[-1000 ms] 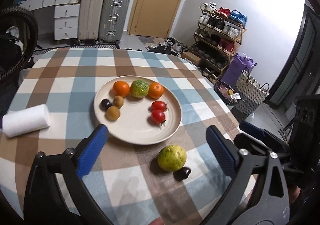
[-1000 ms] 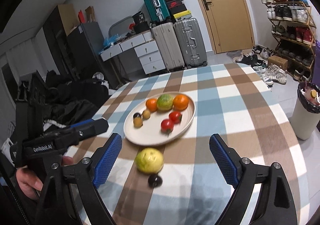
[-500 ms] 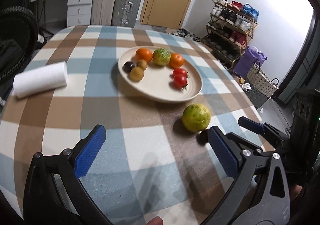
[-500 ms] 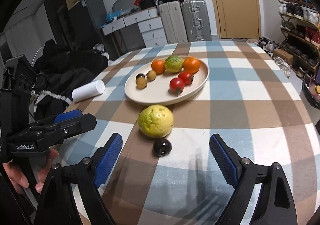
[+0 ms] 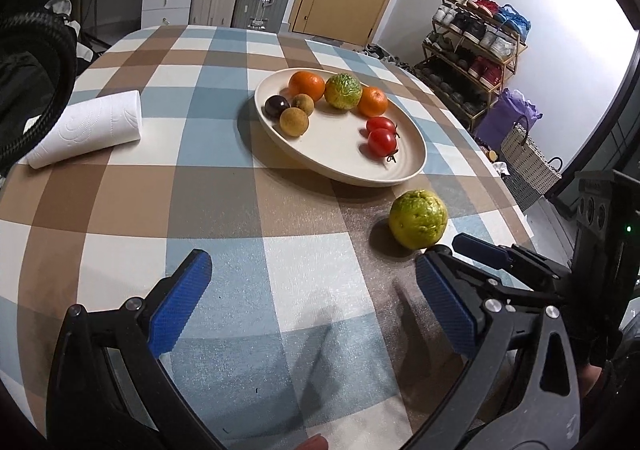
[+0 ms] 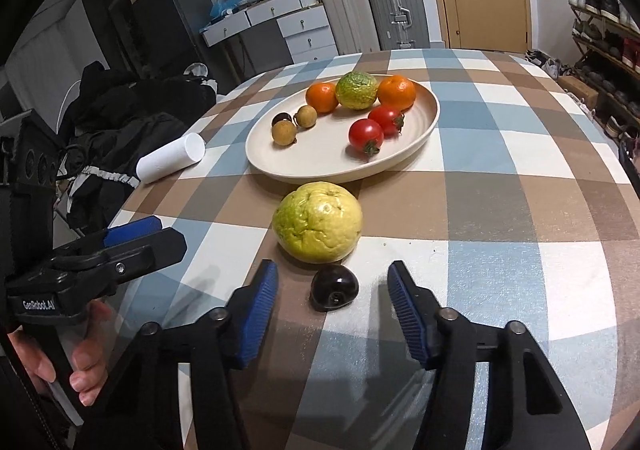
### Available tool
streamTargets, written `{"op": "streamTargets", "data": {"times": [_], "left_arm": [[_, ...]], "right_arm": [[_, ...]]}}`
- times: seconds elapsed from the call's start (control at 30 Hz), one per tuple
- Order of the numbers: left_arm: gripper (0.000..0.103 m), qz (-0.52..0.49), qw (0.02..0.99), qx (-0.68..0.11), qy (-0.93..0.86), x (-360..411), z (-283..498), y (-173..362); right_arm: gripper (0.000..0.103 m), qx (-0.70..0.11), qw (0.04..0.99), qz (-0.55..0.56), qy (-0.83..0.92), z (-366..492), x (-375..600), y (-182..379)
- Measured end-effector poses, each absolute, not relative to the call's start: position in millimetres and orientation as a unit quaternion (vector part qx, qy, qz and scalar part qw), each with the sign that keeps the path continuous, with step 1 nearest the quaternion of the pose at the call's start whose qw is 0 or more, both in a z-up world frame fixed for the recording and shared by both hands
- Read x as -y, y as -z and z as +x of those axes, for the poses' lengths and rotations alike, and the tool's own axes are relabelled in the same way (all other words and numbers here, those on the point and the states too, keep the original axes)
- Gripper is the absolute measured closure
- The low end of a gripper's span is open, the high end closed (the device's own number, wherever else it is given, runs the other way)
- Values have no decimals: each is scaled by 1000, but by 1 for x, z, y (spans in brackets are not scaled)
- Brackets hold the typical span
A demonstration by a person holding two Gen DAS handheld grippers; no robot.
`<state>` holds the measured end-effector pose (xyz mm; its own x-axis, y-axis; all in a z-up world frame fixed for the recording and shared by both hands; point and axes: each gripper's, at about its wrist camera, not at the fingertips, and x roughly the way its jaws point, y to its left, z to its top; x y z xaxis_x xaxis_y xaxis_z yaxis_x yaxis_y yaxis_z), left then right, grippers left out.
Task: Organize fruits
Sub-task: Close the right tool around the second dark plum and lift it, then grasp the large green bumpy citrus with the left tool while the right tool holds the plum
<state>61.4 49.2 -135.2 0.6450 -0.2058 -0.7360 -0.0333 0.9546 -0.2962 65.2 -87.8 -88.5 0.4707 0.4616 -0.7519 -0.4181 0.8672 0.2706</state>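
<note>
Hovering low in the right wrist view, my right gripper (image 6: 332,292) has its jaws spread wide around a small dark glossy plum (image 6: 334,287) on the checked counter (image 6: 520,209), just below a yellow-green guava (image 6: 318,223). My left gripper (image 5: 314,290) gapes empty.

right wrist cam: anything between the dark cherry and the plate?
Yes. In the right wrist view the yellow-green guava sits on the cloth between the dark cherry and the plate. The open right gripper brackets the cherry.
</note>
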Motion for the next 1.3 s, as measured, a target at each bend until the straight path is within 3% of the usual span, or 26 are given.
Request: {"op": "streamTargets", "data": {"times": [0.2, 1.2, 1.3], "left_arm": [[1, -143, 893, -424, 50, -49, 68, 139], [2, -179, 851, -468, 154, 11, 147, 160], [11, -181, 849, -469, 164, 16, 151, 161]], "right_arm": [[77, -463, 847, 26, -260, 69, 86, 94], [78, -424, 867, 81, -248, 61, 151, 74], [78, -424, 867, 84, -250, 62, 152, 74]]}}
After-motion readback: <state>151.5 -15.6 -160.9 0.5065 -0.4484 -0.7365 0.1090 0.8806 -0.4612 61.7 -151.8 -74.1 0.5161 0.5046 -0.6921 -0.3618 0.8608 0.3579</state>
